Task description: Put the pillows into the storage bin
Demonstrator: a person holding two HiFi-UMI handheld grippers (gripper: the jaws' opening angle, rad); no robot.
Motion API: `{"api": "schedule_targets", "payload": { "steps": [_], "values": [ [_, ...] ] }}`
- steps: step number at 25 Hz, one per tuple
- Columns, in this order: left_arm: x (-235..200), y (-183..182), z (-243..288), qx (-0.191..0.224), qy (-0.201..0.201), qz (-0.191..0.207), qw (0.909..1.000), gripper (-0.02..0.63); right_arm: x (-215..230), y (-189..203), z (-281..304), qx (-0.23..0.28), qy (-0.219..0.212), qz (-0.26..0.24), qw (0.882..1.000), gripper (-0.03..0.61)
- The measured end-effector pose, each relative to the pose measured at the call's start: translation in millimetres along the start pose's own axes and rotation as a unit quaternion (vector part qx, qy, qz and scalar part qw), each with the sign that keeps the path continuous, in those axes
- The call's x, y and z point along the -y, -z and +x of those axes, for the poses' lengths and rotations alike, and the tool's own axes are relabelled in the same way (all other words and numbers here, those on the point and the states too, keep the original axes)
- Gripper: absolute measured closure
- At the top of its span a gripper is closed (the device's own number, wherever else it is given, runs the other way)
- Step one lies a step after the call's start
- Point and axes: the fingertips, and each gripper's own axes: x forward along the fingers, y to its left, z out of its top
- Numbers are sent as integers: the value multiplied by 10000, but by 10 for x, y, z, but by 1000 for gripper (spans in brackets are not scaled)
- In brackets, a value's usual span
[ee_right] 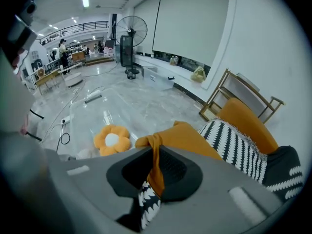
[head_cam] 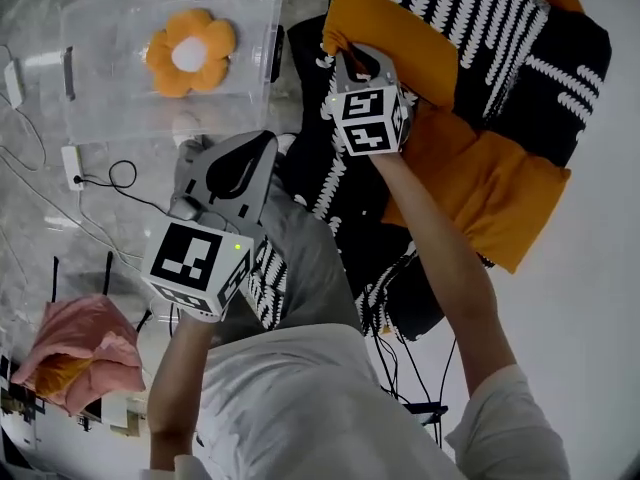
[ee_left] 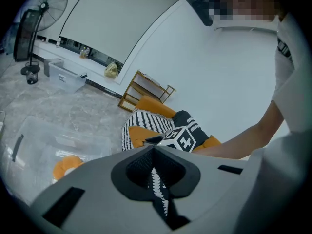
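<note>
Pillows are pinched in both claws. The left claw (ee_left: 155, 172) is closed on a fold of black fabric with a white leaf-like stripe, which belongs to the black-and-white pillow (head_cam: 325, 173) just right of it in the head view. The right claw (ee_right: 155, 174) is clamped on the bunched corner of an orange pillow (ee_right: 187, 138), with a bit of black-and-white fabric showing lower in the same gap. In the head view the left claw (head_cam: 255, 158) sits at centre left and the right claw (head_cam: 345, 60) at upper centre, each with its marker cube nearer the person. The pillows make a heap filling the upper right of the frame, where a striped pillow (head_cam: 470, 8) lies just above the orange pillow and a second orange cushion (head_cam: 490, 188) lies lower on the right. The clear storage bin (head_cam: 100, 118) stands on the marble floor (head_cam: 30, 218) at upper left, just left of the heap, and holds a flower-shaped pillow (head_cam: 190, 51). Below the bin run cables and a power strip (head_cam: 72, 165). A pink bundle (head_cam: 80, 353) lies at lower left.
</note>
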Motion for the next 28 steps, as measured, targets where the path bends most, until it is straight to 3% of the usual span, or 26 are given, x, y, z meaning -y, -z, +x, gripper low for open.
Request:
{"api": "schedule_targets", "payload": {
  "steps": [7,17,23,28],
  "values": [
    [-455,-38,-461,212,-98,-283,9993,606,-636,-468,72,19,-310,-203,9993,526],
    [-1032,86,-1133,472,-532,-532,9960,606,-1686,-1204,7,362,-937,-318,9944,526],
    [-1339,201,-1409,560,-740,-742,9929,606,-2658,-1548,-66,678,-1852,-1169,9734,537],
    [-1502,236,-1561,648,-805,-875,9908,606,-3088,-1591,-184,743,-2387,-1386,9583,537]
  ]
}}
